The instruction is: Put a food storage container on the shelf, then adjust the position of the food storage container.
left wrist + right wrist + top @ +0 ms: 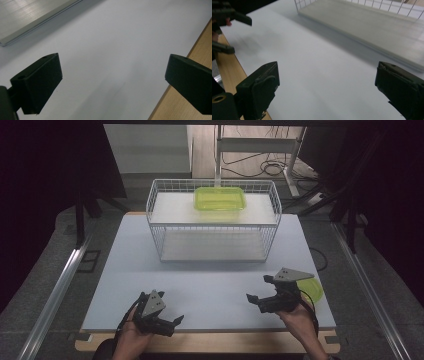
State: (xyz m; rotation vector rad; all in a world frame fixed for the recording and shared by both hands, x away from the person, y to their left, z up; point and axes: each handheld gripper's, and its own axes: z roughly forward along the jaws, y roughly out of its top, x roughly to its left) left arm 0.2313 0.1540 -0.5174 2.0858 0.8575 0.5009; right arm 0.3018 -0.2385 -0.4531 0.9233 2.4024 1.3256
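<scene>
Pale blue-grey table [210,280] carries white wire basket [215,222], green lid [314,290].

We see a green lid [314,290] on the worktop [210,285] half hidden behind the right tongs [259,297]. In the right gripper view, the left tongs [227,30] are cut off by the edge.

A translucent lime-green container [220,199] sits on the upper shelf of a white wire basket rack [214,221], whose grid of thin white wires encloses two pale grey-white shelves. The bench [200,285] top is a plain pale blue-grey sheet, edged at six o'clock by a light wooden strip. A lime-green lid [314,290] lies at four o'clock by the right tongs [260,292], which are black with a grey three-cornered plate. The left tongs [167,317] are black too, with a like grey plate. The floor around is dark grey.
</scene>
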